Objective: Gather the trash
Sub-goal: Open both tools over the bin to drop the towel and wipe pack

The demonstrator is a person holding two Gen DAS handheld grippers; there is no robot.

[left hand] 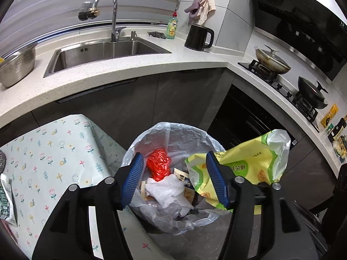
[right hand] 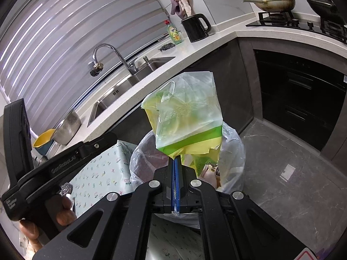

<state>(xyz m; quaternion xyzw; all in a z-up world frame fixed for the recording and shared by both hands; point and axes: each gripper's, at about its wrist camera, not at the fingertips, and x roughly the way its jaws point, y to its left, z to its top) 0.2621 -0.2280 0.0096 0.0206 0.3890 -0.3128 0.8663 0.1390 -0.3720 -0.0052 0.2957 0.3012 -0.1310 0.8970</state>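
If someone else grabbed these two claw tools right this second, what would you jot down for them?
Left gripper: open, empty, poised over the lined trash bin.
Right gripper: shut on the yellow-green snack bag, held above the bin's rim.
Done: the bin already holds a red wrapper, crumpled white paper and other scraps.
Left: let the bag go into the bin. A packet still lies on the floral tablecloth; probably next.
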